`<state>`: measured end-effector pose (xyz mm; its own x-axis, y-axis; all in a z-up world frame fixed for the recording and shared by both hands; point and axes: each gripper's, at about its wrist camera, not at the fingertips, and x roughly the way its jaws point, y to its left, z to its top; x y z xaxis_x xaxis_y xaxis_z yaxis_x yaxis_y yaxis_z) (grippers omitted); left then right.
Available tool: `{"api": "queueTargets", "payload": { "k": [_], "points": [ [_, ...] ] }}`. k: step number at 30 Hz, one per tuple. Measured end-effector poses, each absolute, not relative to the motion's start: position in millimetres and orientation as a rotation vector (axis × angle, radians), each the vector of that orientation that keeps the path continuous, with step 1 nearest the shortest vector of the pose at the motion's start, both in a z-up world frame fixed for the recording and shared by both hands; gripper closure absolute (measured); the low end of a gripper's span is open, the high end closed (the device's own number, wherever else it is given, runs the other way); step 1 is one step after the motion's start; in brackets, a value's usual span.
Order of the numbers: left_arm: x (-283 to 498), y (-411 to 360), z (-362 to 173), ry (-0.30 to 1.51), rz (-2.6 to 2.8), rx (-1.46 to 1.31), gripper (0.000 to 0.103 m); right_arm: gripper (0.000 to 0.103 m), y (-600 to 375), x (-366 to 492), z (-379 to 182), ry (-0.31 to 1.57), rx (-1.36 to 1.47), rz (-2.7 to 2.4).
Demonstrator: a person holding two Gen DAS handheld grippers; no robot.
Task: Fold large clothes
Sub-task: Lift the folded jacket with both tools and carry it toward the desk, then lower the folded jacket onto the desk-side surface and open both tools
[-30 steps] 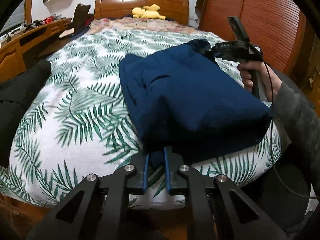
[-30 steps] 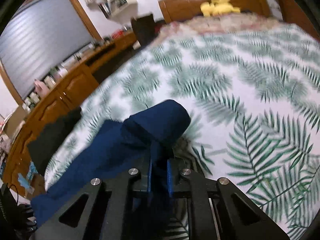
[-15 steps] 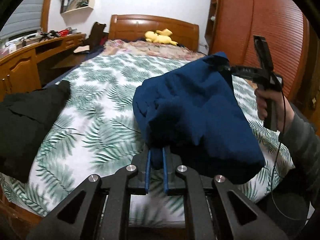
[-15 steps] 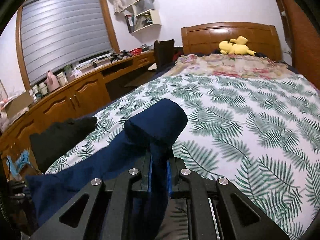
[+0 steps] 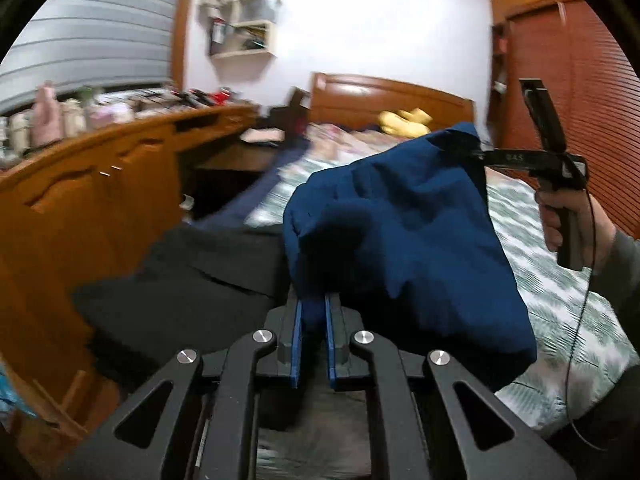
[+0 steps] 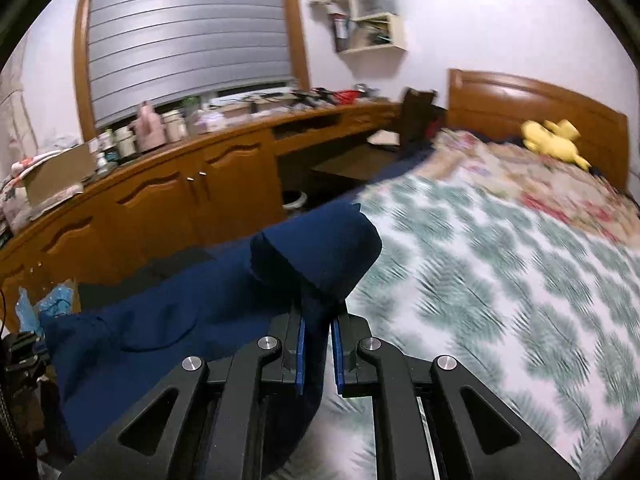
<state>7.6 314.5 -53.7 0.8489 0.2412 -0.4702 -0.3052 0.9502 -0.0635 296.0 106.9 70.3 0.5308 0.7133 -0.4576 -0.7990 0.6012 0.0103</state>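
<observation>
A folded navy blue garment [image 5: 404,240] hangs in the air between both grippers, lifted off the bed. My left gripper [image 5: 313,312] is shut on its near edge. My right gripper [image 6: 319,324] is shut on the other edge; the cloth bulges above the jaws [image 6: 320,248] and trails down to the left. In the left wrist view the right gripper [image 5: 476,154] shows at the garment's upper right corner, held by a hand.
The bed with a palm-leaf sheet [image 6: 500,280] lies to the right, a yellow plush toy [image 6: 554,140] by the headboard. A black garment [image 5: 192,280] lies at the bed's left edge. A wooden desk with cabinets [image 6: 192,192] runs along the left. A red-brown wardrobe [image 5: 580,92] stands right.
Both grippers have lifted the blue garment off the bed and swung left, toward the desk and the black garment. Both stay shut on the cloth.
</observation>
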Motion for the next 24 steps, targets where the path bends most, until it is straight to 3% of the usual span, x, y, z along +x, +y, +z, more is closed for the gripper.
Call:
{"api": "queueTargets", "payload": {
  "k": [10,18,21,23,24],
  "points": [
    [-33,437,-60,0.483,0.545,-0.176,0.093,0.092,286,279,66,0.423,-0.354,0.943],
    [-45,461,-92,0.576,0.561,-0.228,0.090,0.088,327,301,-3,0.515,-0.499,0.828],
    [-52,455,-90,0.565,0.578,-0.224,0.082,0.072,321,312,-7,0.534,-0.499,0.822],
    [-56,448,-84,0.553,0.593,-0.209,0.061,0.062,318,311,-7,0.547,-0.494,0.846],
    [-59,450,-81,0.536,0.588,-0.210,0.057,0.061,313,310,-6,0.541,-0.493,0.855]
  ]
}}
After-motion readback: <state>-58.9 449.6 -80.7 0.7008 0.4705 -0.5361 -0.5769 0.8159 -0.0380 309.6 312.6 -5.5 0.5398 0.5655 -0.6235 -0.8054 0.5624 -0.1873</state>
